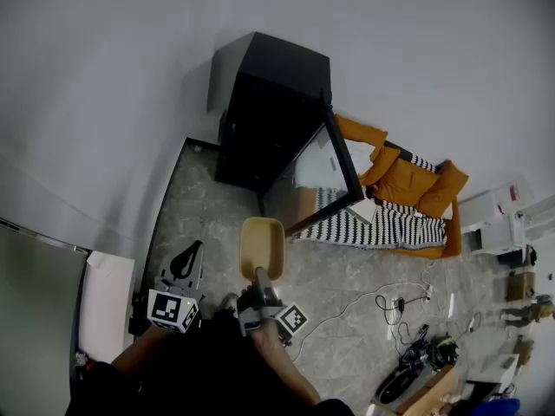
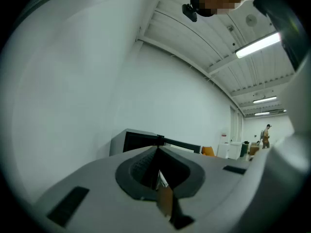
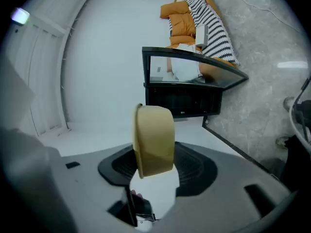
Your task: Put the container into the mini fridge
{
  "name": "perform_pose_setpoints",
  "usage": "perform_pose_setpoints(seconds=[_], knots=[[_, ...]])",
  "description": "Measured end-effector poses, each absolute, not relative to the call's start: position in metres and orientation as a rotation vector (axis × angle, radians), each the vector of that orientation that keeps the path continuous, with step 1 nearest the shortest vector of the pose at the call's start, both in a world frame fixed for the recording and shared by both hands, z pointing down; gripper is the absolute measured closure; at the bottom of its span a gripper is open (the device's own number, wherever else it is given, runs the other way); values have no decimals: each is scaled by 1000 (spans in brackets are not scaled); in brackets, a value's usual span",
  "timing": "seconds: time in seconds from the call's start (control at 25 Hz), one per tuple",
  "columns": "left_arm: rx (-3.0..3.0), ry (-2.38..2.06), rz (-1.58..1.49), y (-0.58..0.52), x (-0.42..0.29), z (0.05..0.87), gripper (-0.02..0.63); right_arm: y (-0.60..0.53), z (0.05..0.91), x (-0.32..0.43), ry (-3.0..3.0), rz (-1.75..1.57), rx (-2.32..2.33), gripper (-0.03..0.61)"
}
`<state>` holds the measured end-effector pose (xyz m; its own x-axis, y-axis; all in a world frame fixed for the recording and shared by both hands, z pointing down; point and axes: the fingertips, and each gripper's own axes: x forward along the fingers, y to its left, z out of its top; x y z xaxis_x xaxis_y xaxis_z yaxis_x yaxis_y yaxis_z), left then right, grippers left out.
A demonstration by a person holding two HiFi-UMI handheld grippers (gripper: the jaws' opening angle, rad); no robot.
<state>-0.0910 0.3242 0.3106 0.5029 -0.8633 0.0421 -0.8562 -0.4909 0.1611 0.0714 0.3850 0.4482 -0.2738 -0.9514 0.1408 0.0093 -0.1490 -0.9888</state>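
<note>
The black mini fridge (image 1: 270, 115) stands against the wall with its glass door (image 1: 319, 170) swung open to the right. My right gripper (image 1: 258, 279) is shut on a tan container (image 1: 262, 248), held above the stone floor in front of the fridge. In the right gripper view the container (image 3: 154, 140) sits between the jaws, with the open fridge (image 3: 182, 100) beyond it. My left gripper (image 1: 186, 260) hangs at the lower left, jaws shut and empty. Its own view points upward, and the left gripper (image 2: 158, 176) shows the fridge (image 2: 138, 141) past its tip.
An orange sofa with a striped blanket (image 1: 395, 211) lies right of the fridge door. Cables and tools (image 1: 401, 306) trail over the floor at the right. A white board (image 1: 106, 306) leans at the left wall. White cabinets (image 1: 494, 219) stand far right.
</note>
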Motion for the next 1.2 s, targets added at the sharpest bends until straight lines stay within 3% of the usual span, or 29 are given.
perform_pose_setpoints(seconds=[0.64, 1.2], knots=[[2599, -1481, -73, 325, -94, 330, 609, 384, 455, 71, 1259, -1559, -1137, 374], [2601, -1490, -97, 315, -138, 329, 609, 372, 455, 32, 1230, -1550, -1136, 374]])
